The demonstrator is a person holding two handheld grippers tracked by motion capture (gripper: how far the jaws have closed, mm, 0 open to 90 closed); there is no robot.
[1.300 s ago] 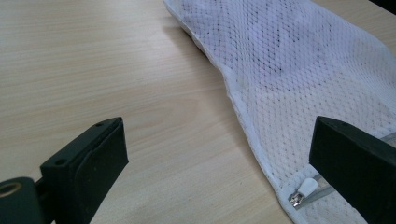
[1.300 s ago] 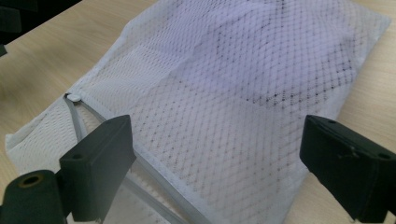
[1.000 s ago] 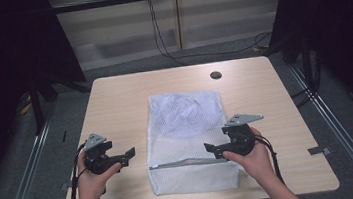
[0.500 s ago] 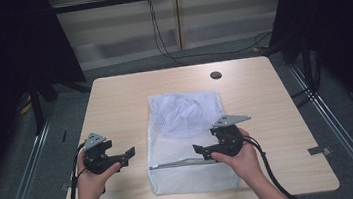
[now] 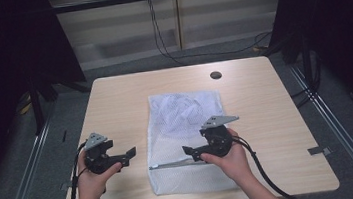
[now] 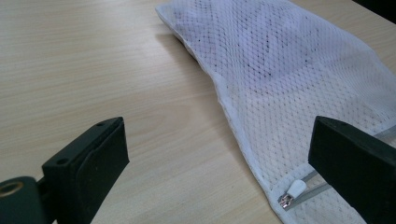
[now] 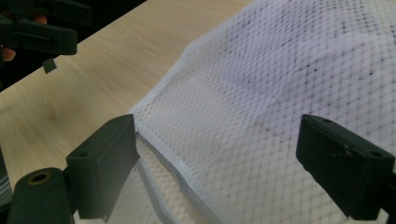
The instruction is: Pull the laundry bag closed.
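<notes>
1. A white mesh bag (image 5: 189,138) lies flat at the middle of the table (image 5: 277,118), its zipper (image 5: 172,165) running across the near part.
2. The right tool (image 5: 189,152), jaws spread and empty, hovers over the bag's near half.
3. The left tool (image 5: 129,153), jaws also spread and empty, sits just left of the bag; the zipper pull (image 6: 292,192) lies at the bag's left edge.

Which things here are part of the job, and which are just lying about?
In the job:
mesh bag
zip pull
left claw, open beside the bag
right claw, open over the bag

Lying about:
round hole in table
cables on floor
</notes>
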